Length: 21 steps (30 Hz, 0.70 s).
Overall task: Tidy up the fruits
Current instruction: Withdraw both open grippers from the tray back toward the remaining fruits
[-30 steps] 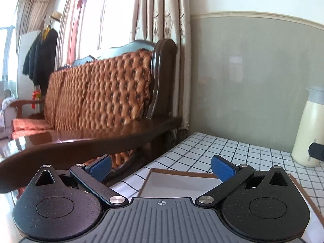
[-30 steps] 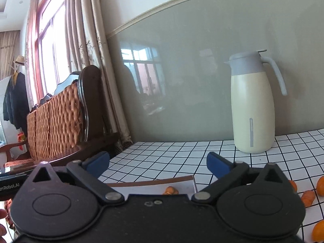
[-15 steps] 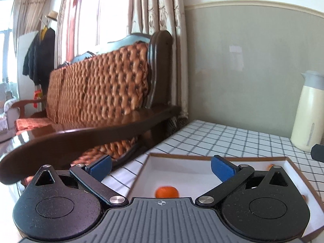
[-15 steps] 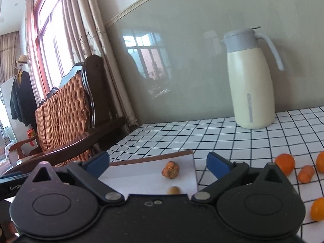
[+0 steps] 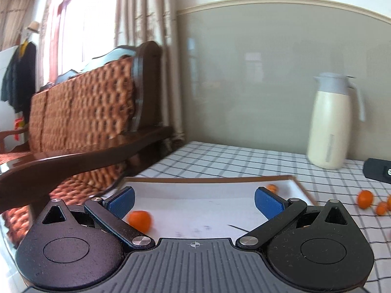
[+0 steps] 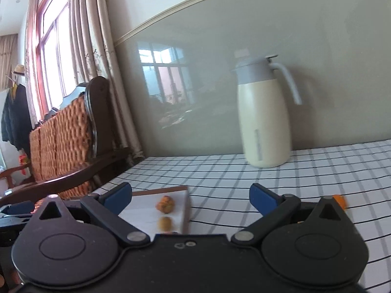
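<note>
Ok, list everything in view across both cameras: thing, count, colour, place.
tray: one, white with brown rim, on the table's left part
orange in tray: one, orange, near left corner
small fruits in tray: two, yellow-brown, by the right rim
loose oranges: at least three, orange, on the cloth right of the tray
jug: one, cream with grey lid, by the wall
tablecloth: one, white, black grid
sofa: one, brown, left of the table
left gripper: open, over the tray
right gripper: open
</note>
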### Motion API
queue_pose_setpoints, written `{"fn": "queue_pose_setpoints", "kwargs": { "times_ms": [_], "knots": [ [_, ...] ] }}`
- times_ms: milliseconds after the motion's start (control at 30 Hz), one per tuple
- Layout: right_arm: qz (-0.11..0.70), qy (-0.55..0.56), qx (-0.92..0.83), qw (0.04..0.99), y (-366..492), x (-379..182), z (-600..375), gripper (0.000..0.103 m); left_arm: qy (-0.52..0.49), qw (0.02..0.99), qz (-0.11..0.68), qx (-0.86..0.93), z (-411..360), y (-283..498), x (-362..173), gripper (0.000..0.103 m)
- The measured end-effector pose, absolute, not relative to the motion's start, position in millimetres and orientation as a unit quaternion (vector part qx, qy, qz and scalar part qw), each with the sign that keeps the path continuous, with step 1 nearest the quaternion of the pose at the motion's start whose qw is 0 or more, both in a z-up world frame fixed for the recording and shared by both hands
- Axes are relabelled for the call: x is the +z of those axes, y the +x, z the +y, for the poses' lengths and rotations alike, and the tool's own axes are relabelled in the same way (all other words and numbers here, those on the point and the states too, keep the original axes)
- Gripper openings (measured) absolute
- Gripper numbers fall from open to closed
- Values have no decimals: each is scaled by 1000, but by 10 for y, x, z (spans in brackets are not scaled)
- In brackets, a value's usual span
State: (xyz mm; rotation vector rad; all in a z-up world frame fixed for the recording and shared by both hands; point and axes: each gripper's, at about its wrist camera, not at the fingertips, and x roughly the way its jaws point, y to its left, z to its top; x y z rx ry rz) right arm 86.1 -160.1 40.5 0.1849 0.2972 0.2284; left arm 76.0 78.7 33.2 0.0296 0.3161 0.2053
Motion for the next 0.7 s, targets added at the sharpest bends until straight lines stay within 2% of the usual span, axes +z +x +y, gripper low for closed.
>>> {"fn": "queue_pose_setpoints", "kwargs": {
  "times_ms": [700],
  "knots": [
    [150, 102, 5, 983, 460, 349, -2526, 97, 46, 986, 159, -37, -351, 738, 267, 103]
  ]
}}
